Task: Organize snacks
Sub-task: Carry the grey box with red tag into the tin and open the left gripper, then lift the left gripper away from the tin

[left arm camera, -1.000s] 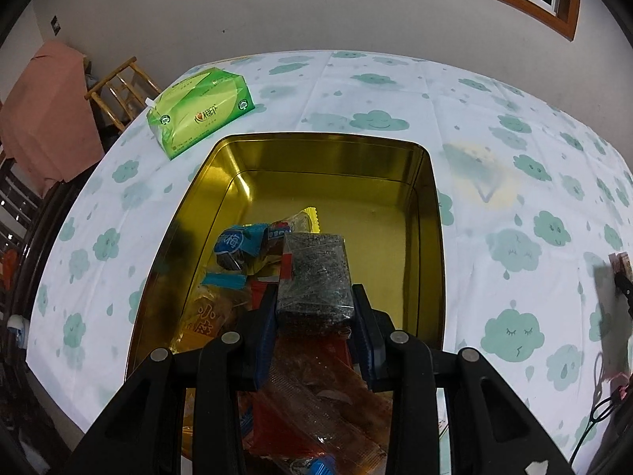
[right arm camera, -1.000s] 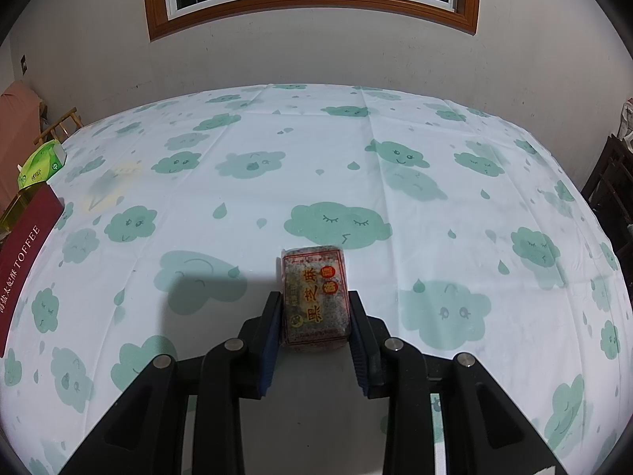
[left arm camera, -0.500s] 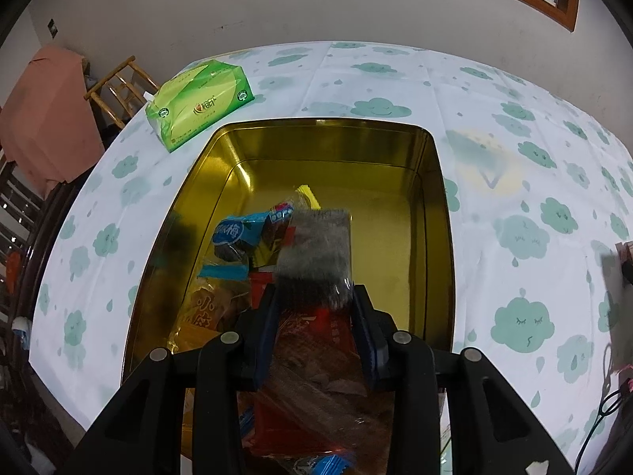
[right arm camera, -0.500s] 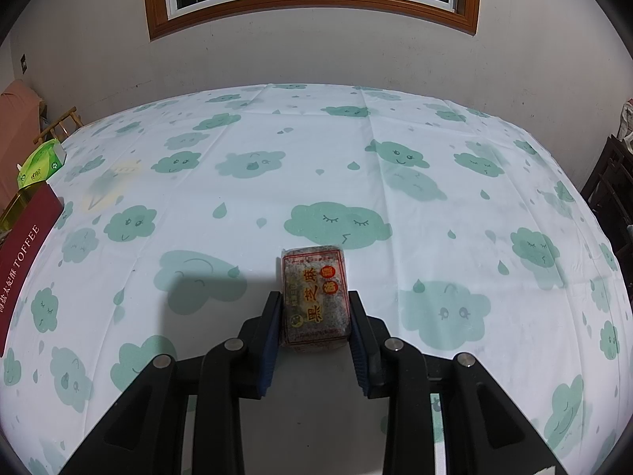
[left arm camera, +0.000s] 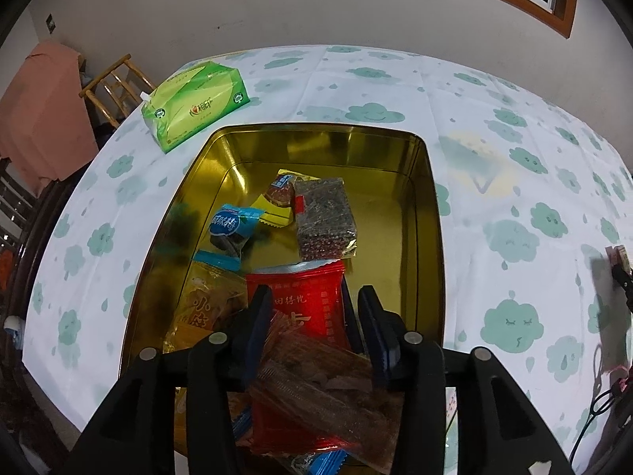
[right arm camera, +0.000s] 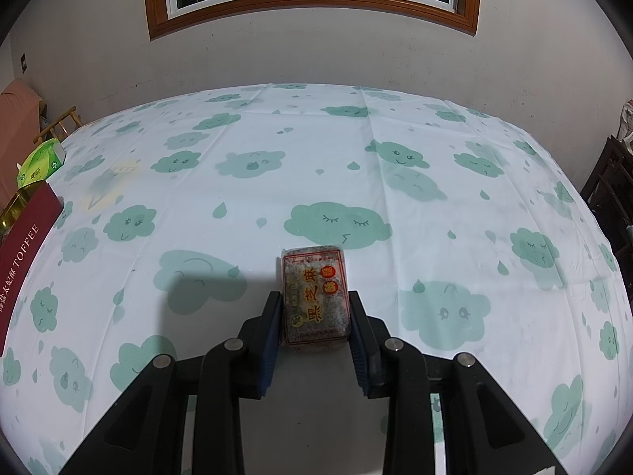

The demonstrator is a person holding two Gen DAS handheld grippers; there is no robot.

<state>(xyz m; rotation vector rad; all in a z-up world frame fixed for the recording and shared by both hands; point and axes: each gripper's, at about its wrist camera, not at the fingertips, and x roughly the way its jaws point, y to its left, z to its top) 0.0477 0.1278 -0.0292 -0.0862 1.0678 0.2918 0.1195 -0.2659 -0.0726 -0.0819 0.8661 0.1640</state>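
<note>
Hanging over the near end of the gold tin (left arm camera: 429, 213), the left gripper (left arm camera: 314, 330) has jaws that have just been opening; they now stand apart with nothing pressed between them, only the red packet (left arm camera: 300, 308) and a clear-wrapped strip of dried snack (left arm camera: 316, 380) lying below. The dark sesame bar (left arm camera: 324, 221) lies loose farther in the tin, beside a blue-wrapped sweet (left arm camera: 231, 227) and a yellow-edged one (left arm camera: 279, 198). If the left gripper lifts carelessly, a finger could snag the crinkly wrappers under it and drag a packet out over the rim.

The right gripper (right arm camera: 314, 326) has its jaws clamped on the sides of a second sesame bar (right arm camera: 314, 301), which seems to rest on the cloud-print surface (right arm camera: 435, 198), well apart from the tin at the far left. The grip takes only the near half; a quick swing could let the smooth wrapper slip, or a hard squeeze could crumble it.

Red and yellow Chinese characters cover the bar's label. The red packet also carries Chinese print, as does an orange packet (left arm camera: 205, 304) beside it. The maroon lid (right arm camera: 23, 253) reads "TOFFEE" after some Chinese characters. The green tissue pack (left arm camera: 196, 105) bears a logo too small to read.
</note>
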